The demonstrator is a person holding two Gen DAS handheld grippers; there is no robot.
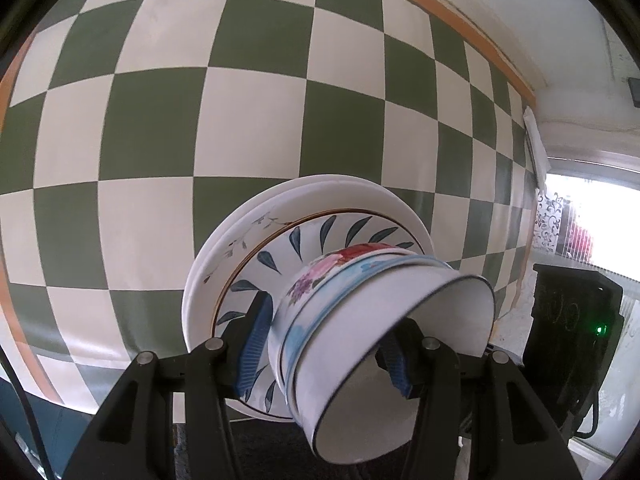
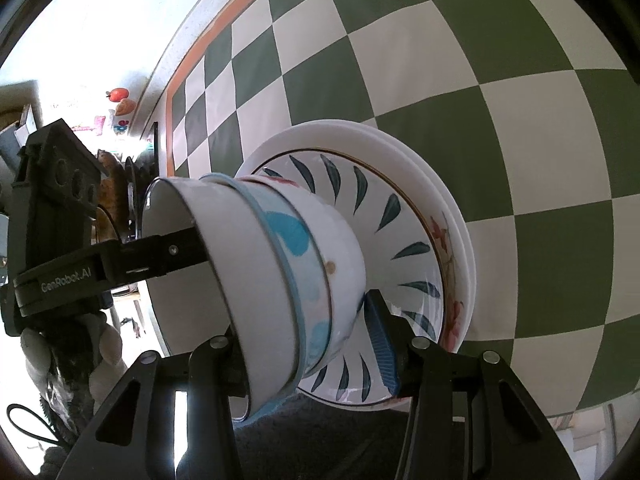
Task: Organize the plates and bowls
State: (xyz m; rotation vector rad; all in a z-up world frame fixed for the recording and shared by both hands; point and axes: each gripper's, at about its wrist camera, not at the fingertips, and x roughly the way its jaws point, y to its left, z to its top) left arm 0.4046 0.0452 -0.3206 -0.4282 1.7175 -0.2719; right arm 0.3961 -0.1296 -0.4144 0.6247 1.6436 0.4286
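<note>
Lower centre of each view: left gripper (image 1: 326, 354) and right gripper (image 2: 310, 350), each half-open, clamp the stacked bowls (image 1: 360, 320) from opposite sides.

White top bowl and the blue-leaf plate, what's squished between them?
Two nested bowls: a blue-splashed bowl and, under it, a flowered bowl. Both wrist views show them.
</note>
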